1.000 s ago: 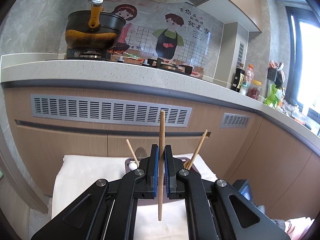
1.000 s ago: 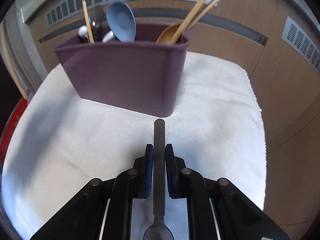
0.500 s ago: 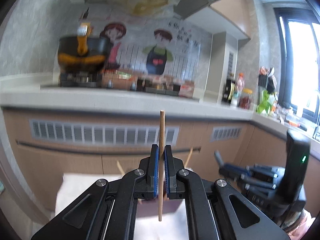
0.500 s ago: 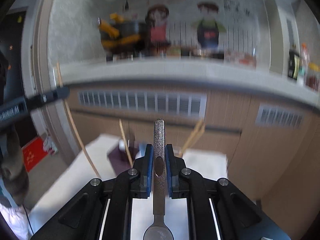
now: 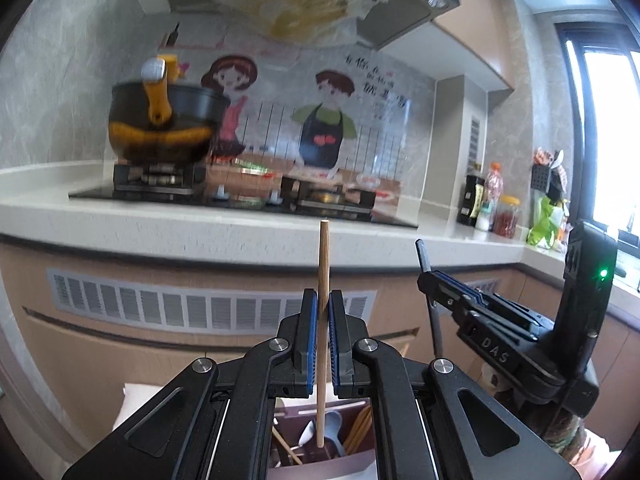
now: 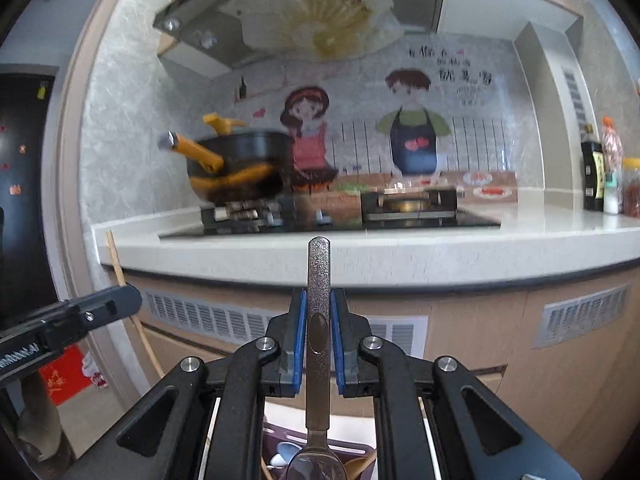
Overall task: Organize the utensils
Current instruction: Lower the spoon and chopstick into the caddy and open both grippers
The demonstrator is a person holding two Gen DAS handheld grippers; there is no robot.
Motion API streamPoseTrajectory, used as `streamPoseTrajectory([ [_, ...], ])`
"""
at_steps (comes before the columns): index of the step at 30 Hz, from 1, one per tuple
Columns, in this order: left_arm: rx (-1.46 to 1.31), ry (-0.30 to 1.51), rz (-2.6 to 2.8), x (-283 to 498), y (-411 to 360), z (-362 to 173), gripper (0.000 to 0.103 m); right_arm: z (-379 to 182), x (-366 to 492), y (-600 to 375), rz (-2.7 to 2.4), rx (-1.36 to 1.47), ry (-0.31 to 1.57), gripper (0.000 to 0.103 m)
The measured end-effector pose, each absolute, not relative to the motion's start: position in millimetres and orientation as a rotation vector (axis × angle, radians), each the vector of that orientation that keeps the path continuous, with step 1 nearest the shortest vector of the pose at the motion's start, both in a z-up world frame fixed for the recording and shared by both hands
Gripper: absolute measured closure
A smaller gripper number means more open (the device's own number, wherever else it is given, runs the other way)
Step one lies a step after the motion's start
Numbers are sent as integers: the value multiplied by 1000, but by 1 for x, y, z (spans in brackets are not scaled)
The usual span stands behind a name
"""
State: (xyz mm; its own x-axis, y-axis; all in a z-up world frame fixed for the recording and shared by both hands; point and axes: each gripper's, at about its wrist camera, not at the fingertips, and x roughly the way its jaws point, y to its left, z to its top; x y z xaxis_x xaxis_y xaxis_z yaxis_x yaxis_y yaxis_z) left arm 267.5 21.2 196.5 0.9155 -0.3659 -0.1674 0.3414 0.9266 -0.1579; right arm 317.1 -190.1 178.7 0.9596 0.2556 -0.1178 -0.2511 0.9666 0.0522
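My left gripper [image 5: 323, 308] is shut on a wooden chopstick [image 5: 322, 264], held upright, its lower tip over the purple utensil holder [image 5: 320, 460] below. The holder contains a blue spoon [image 5: 332, 432], wooden chopsticks and other utensils. My right gripper [image 6: 319, 308] is shut on a metal spoon [image 6: 319, 280], handle up, bowl [image 6: 316, 468] hanging over the holder [image 6: 280, 436]. The right gripper also shows in the left wrist view [image 5: 440, 286], the left one in the right wrist view [image 6: 120, 300].
A kitchen counter [image 5: 200, 232] with a gas hob and a black-and-orange pot [image 5: 164, 124] stands ahead, with vented cabinet fronts [image 5: 180, 308] below. Bottles and jars [image 5: 488, 204] stand at the right. A white cloth [image 5: 132, 400] lies under the holder.
Both grippers have risen and tilted up from facing the holder to above it, each keeping its utensil. The right gripper has come into the left wrist view.
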Motion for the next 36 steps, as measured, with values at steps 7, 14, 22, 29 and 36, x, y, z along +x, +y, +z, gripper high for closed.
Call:
streamPoseTrajectory([
  [7,-165,266,-348,309,28,161,98,136,351,-188,254,58,172,92],
  [14,-174,348,-340,334,29,129,98,95,376,-180,259,33,266,92],
  [22,-179,454,-333,351,25,89,98,59,374,-175,277,-4,375,93],
  [29,-188,541,-330,359,17,61,96,34,366,-179,282,-8,464,93],
  [36,-198,551,-302,347,17,52,45,17,342,-193,248,-3,543,63],
])
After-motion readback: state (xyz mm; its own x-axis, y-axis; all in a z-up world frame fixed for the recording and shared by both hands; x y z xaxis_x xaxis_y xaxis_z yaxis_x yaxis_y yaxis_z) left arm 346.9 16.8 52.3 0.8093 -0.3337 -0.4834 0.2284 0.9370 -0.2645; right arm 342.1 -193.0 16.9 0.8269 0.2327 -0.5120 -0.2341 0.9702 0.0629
